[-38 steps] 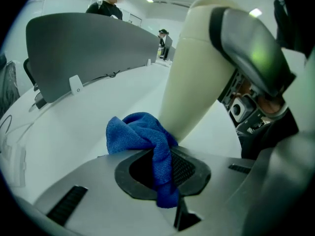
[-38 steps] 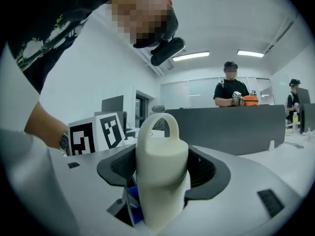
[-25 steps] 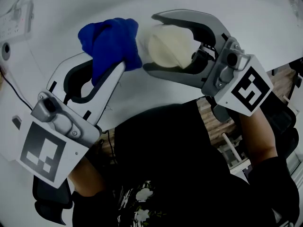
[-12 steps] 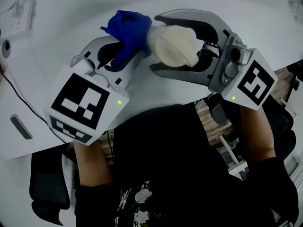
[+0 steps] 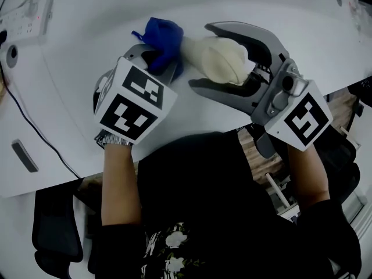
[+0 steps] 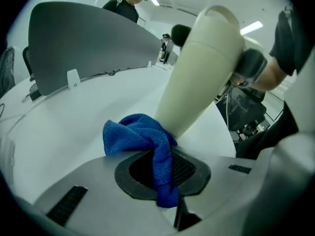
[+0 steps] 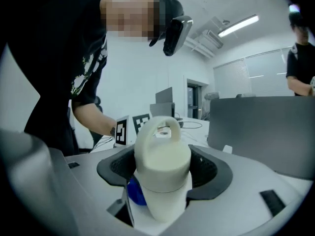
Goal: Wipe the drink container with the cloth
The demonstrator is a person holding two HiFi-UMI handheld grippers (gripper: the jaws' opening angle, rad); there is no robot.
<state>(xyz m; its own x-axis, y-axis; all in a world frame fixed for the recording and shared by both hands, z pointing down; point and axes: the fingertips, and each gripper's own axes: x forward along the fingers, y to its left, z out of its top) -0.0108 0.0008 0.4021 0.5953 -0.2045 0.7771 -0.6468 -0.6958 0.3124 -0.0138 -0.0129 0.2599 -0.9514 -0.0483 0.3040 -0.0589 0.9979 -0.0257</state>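
Note:
A cream drink container (image 5: 221,58) with a loop handle on its lid is held tilted above the white table (image 5: 70,86); my right gripper (image 5: 197,56) is shut on it, jaws around its upper body (image 7: 162,166). My left gripper (image 5: 160,60) is shut on a blue cloth (image 5: 163,36), bunched between its jaws (image 6: 160,168). The cloth presses against the lower end of the container (image 6: 197,82), and shows as a blue patch (image 7: 135,193) beside the bottle in the right gripper view.
A power strip (image 5: 26,19) and a black cable (image 5: 35,132) lie at the table's left. A grey partition (image 6: 93,38) stands on the table. Other people stand beyond it (image 6: 123,4). A chair base (image 5: 273,179) sits under the table edge.
My left gripper has turned over and swung right with the cloth, bringing it from beside the container onto its lower end. The right gripper with the container has shifted slightly right.

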